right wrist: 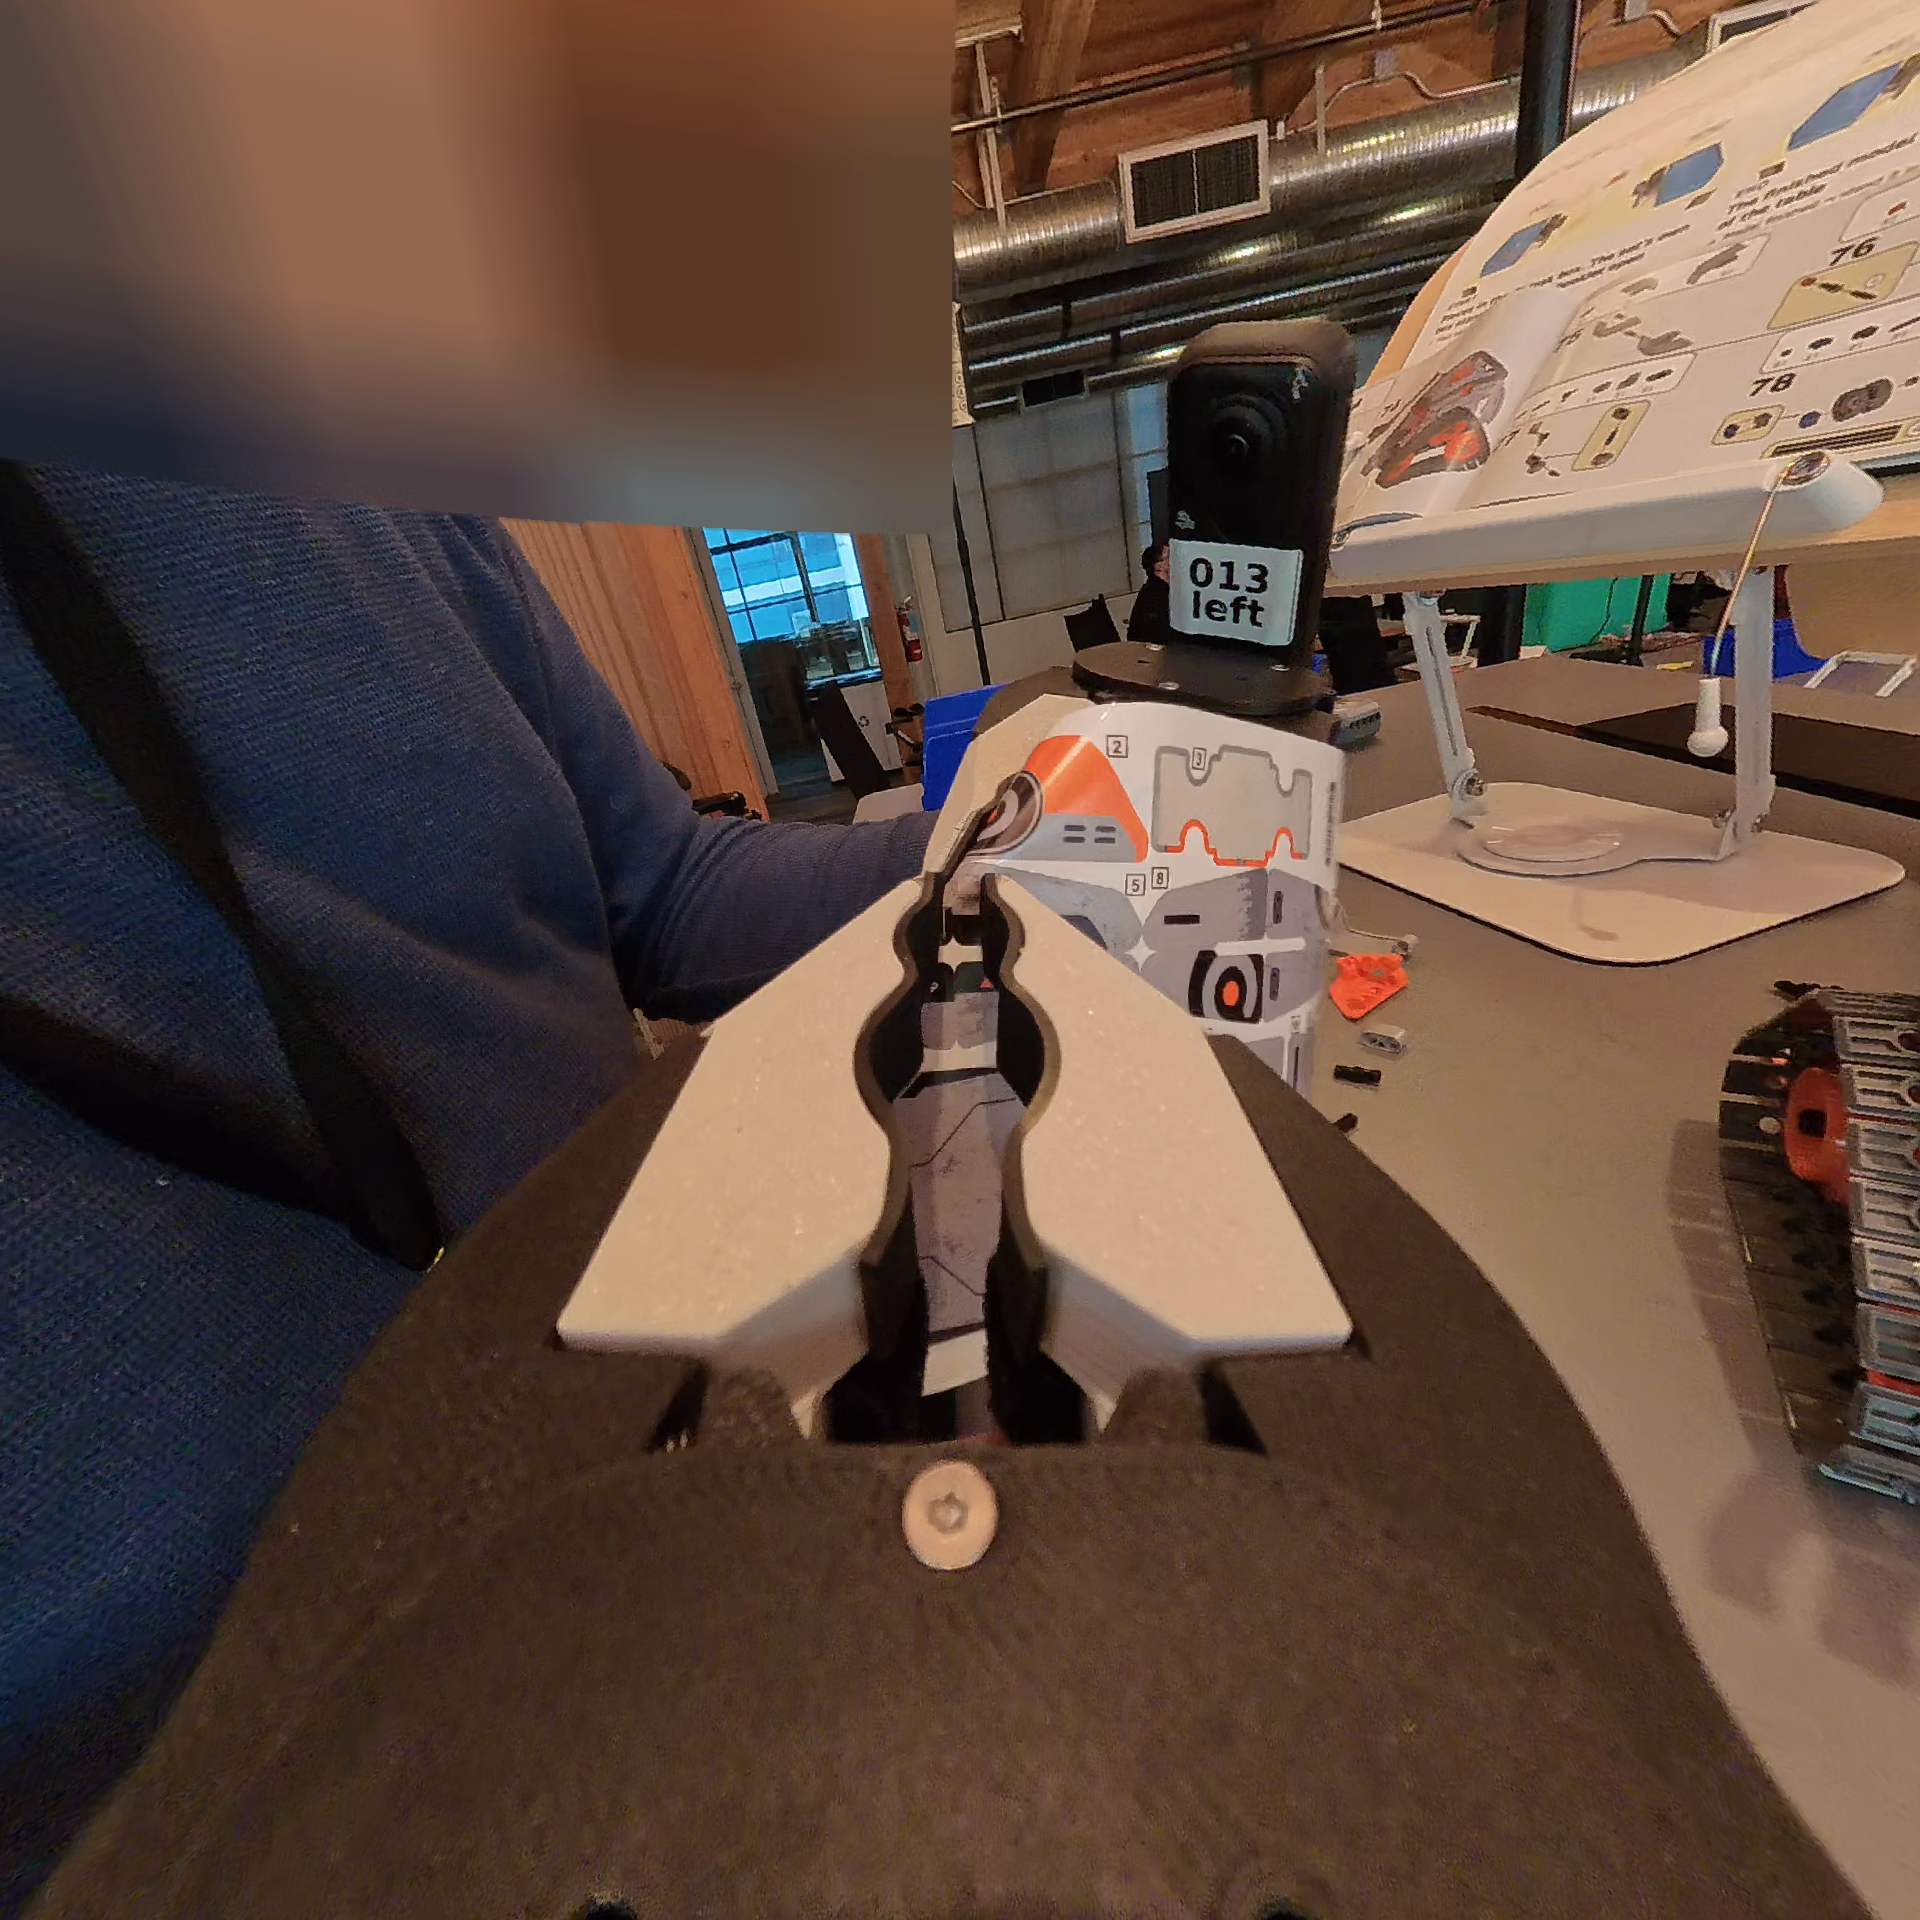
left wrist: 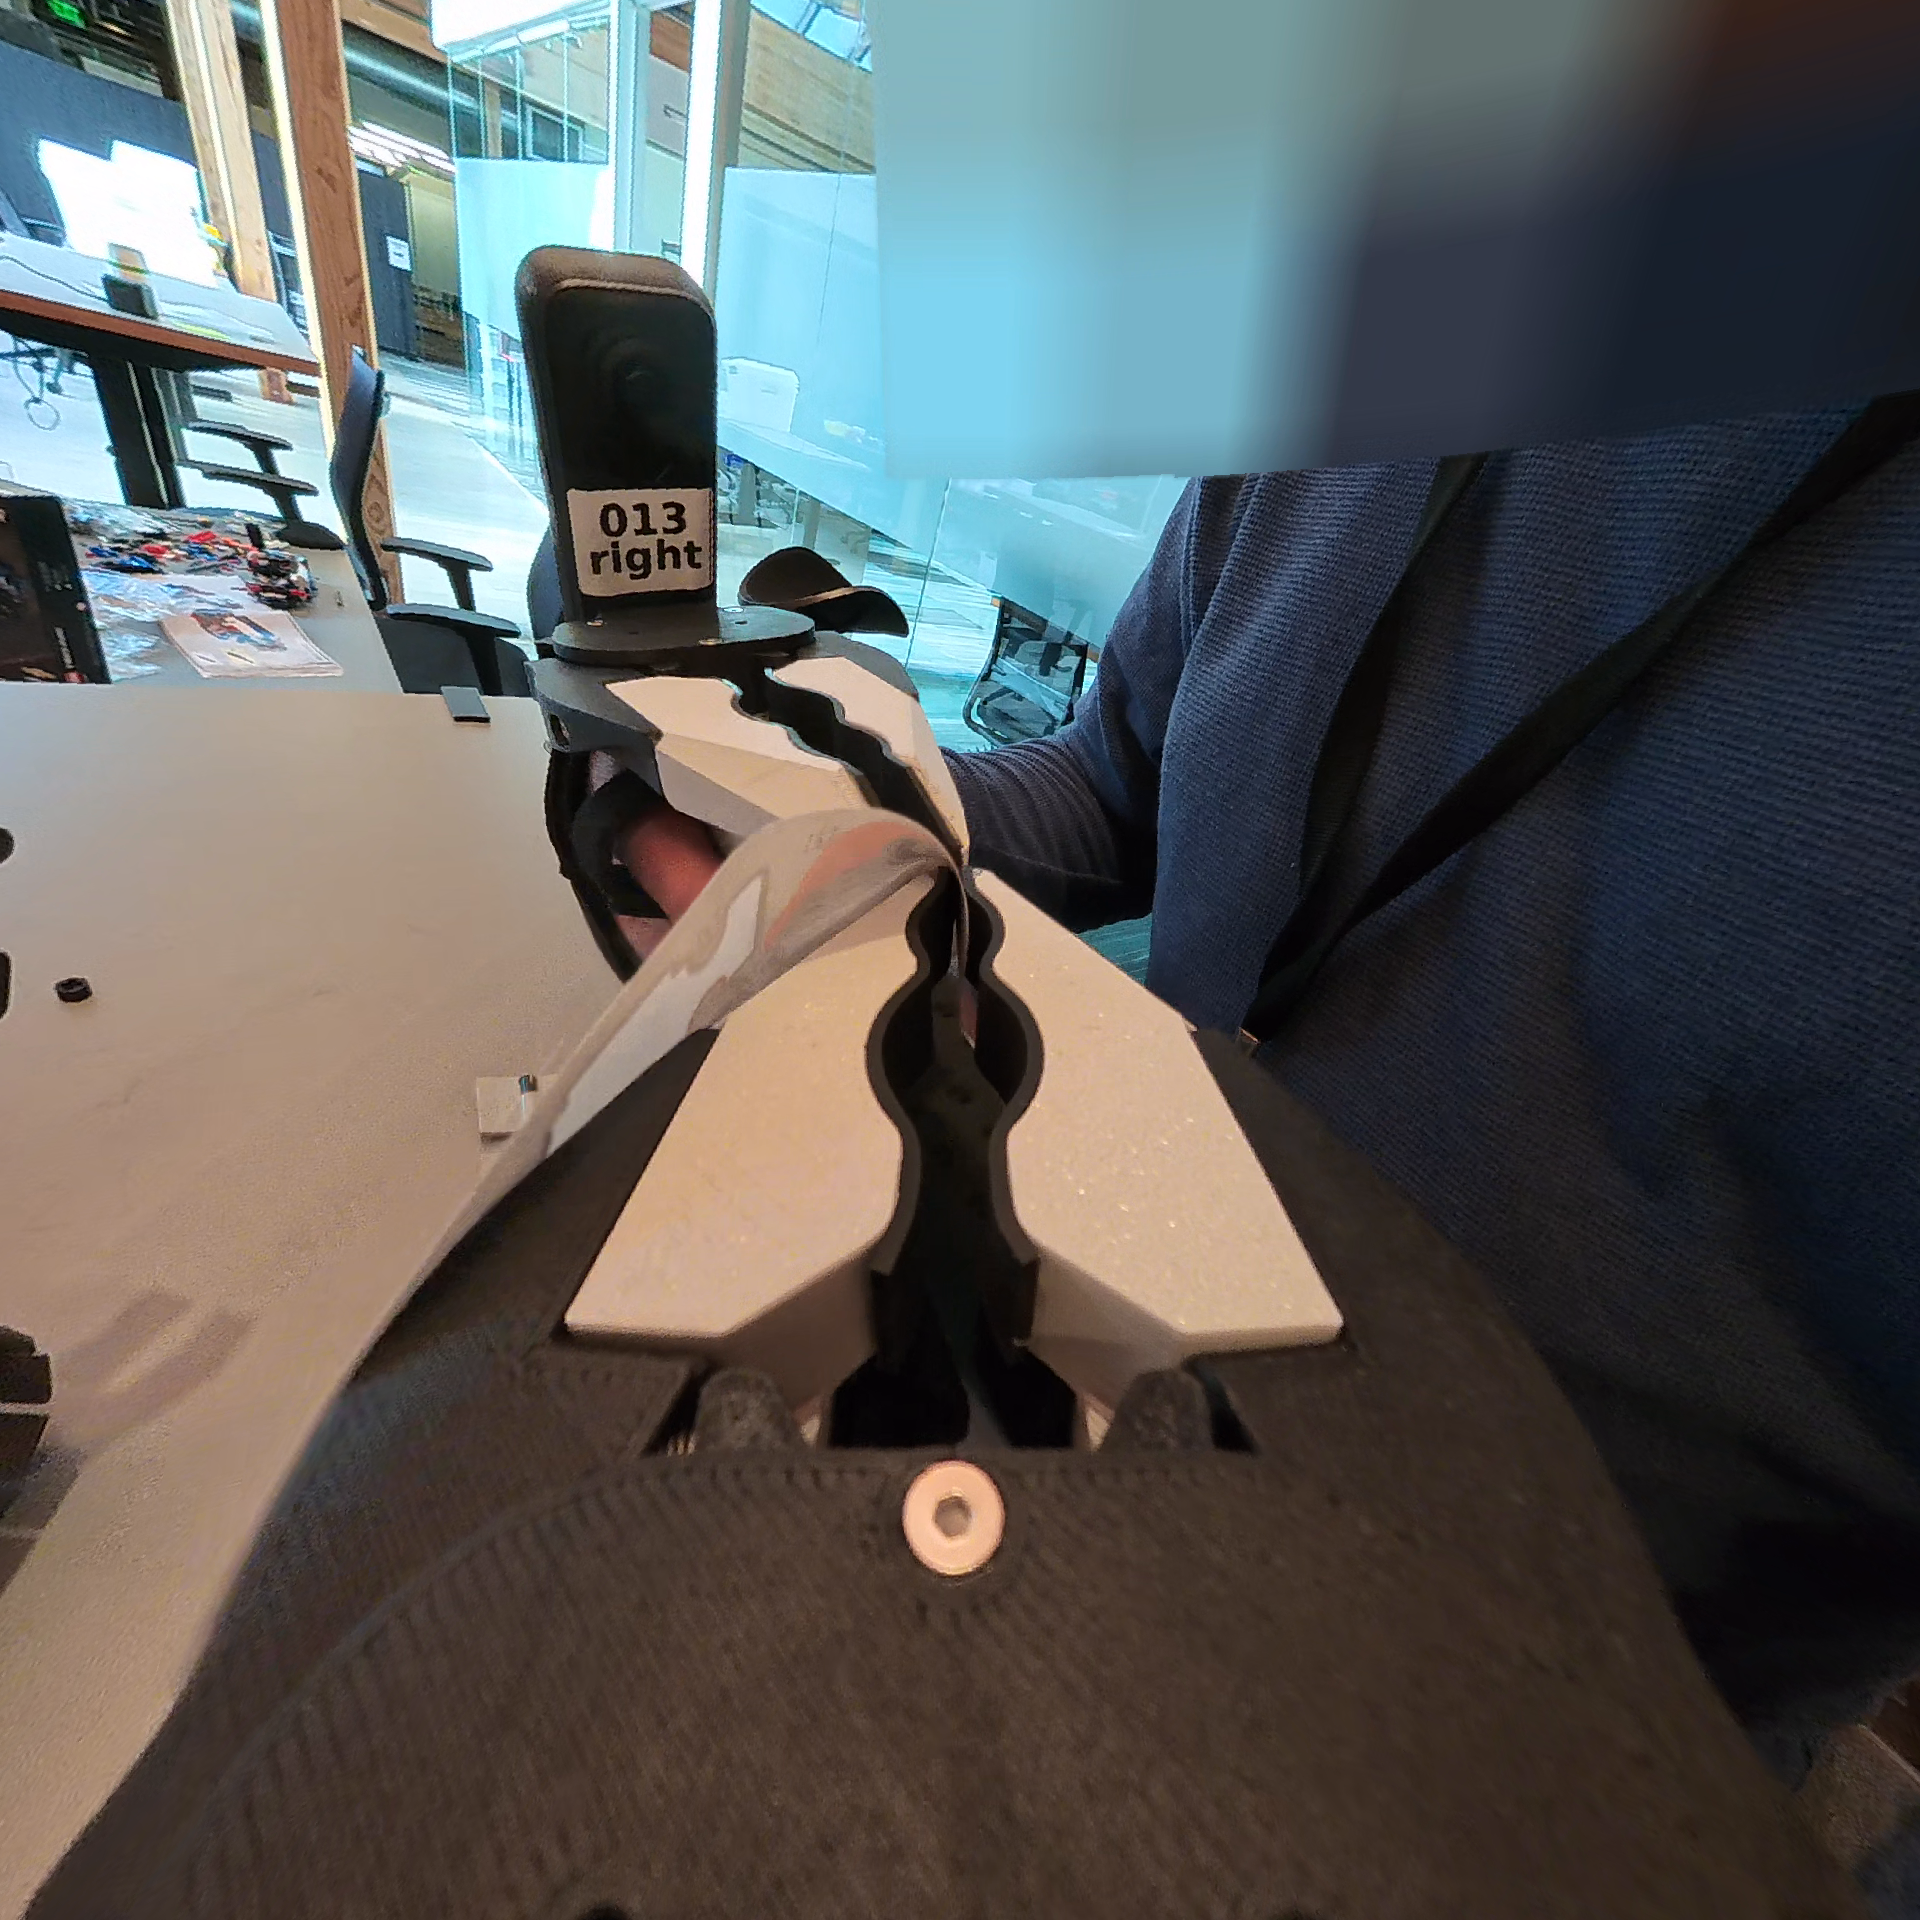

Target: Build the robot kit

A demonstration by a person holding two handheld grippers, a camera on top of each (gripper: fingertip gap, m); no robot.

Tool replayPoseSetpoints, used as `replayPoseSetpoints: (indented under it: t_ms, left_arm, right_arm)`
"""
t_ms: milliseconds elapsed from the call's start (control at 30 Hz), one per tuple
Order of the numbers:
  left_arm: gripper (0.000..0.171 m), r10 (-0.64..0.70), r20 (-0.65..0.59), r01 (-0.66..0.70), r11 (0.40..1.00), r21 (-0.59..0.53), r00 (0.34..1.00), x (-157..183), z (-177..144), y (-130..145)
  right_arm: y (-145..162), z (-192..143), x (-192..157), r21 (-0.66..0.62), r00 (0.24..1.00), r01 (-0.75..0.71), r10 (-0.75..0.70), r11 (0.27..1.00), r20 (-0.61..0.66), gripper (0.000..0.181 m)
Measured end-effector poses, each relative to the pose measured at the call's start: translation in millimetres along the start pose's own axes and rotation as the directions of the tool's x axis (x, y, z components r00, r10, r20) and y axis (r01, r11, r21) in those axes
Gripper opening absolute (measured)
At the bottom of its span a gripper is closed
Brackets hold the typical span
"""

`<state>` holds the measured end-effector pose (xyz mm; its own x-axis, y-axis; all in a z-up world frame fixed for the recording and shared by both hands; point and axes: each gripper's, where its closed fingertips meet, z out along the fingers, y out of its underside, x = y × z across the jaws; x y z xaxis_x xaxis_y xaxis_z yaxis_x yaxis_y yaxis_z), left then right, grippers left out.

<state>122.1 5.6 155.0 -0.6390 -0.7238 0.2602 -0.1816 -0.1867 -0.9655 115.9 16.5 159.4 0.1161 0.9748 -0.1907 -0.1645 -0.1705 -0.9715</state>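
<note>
Left gripper (left wrist: 961, 920) jaws pinch one edge of a sticker sheet (right wrist: 1205, 883); right gripper (right wrist: 971, 894) jaws pinch the opposite edge. Held above the grey table (right wrist: 1558, 1091), it appears thin, floppy, tearable; edges suit gripping.

A glossy sticker sheet (right wrist: 1195, 862), printed with orange and grey shapes, curls upright in the air above the bench (right wrist: 1538, 1143).

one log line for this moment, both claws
left claw: shut on sticker sheet | right claw: shut on sticker sheet | sheet: bent, held above table
</note>
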Motion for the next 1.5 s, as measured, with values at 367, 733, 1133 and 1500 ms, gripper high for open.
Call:
replayPoseSetpoints:
  t_ms: [367, 733, 1133, 1500]
  left_arm:
    - [0.000, 0.016, -0.048, -0.015, 1.000, 0.016, 0.999, 8, 2, -2]
    - [0.000, -0.002, -0.026, 0.003, 1.000, 0.021, 1.000, 2, 2, -2]
    - [0.000, -0.004, -0.005, 0.004, 1.000, 0.009, 1.000, -1, 0, 0]
    - [0.000, -0.053, 0.013, 0.053, 0.999, -0.001, 0.999, -8, -8, 2]
  right_arm:
    - [-2, 2, -7, 0.027, 0.996, -0.058, 0.056, 0.998, 0.072, 0.002]
    - [-3, -1, 0, 0.037, 0.999, -0.043, 0.042, 0.998, 0.032, 0.000]
    - [-3, -5, 5, 0.045, 0.997, -0.072, 0.071, 0.996, 0.026, 0.000]
    - [-8, -16, 16, 0.080, 0.996, -0.086, 0.089, 0.993, -0.034, 0.000]
